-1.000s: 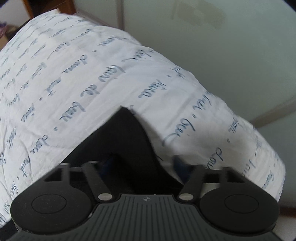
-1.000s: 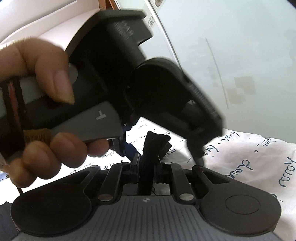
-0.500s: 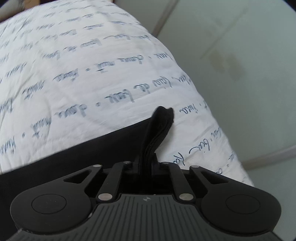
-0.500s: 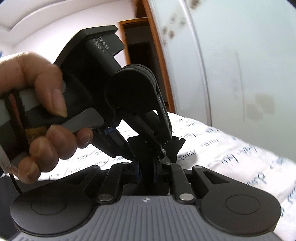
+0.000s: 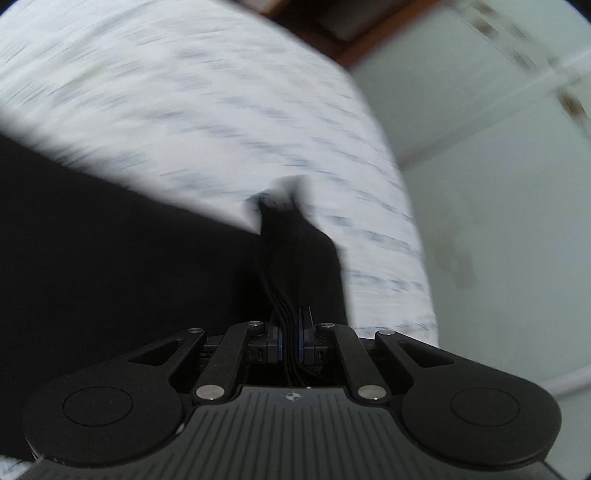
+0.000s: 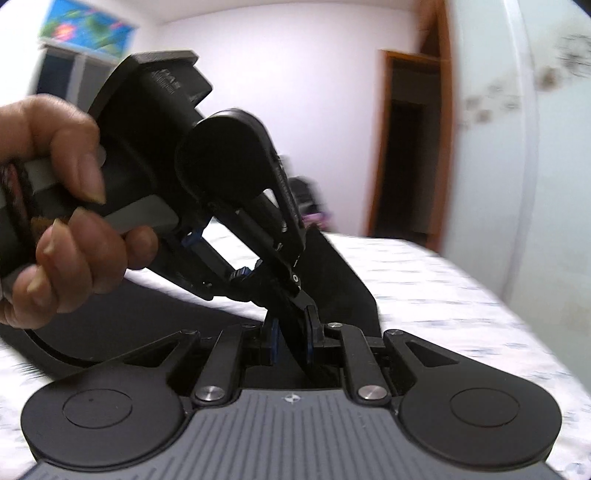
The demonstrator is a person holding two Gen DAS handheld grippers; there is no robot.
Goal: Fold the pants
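Black pants [image 5: 110, 240] lie across a white bedsheet [image 5: 184, 92] printed with blue handwriting. My left gripper [image 5: 290, 339] is shut on a bunched edge of the black cloth, which rises in a ridge straight ahead of the fingers. In the right wrist view my right gripper [image 6: 291, 345] is shut on a flap of the same pants [image 6: 343, 288]. The left gripper [image 6: 295, 295] comes in from the upper left, held by a hand [image 6: 62, 229], and its tips meet the cloth just above my right fingers. The left wrist view is blurred by motion.
The bed's edge curves away on the right, with a pale wardrobe door [image 5: 498, 184] beyond it. A wooden door frame [image 6: 380, 147] and a dark doorway stand behind the bed. A colourful picture [image 6: 88, 26] hangs high on the wall.
The left gripper went from open over a pants corner to shut on it, then swept sideways across the bed with the cloth. The right gripper stayed shut, rose and rolled.
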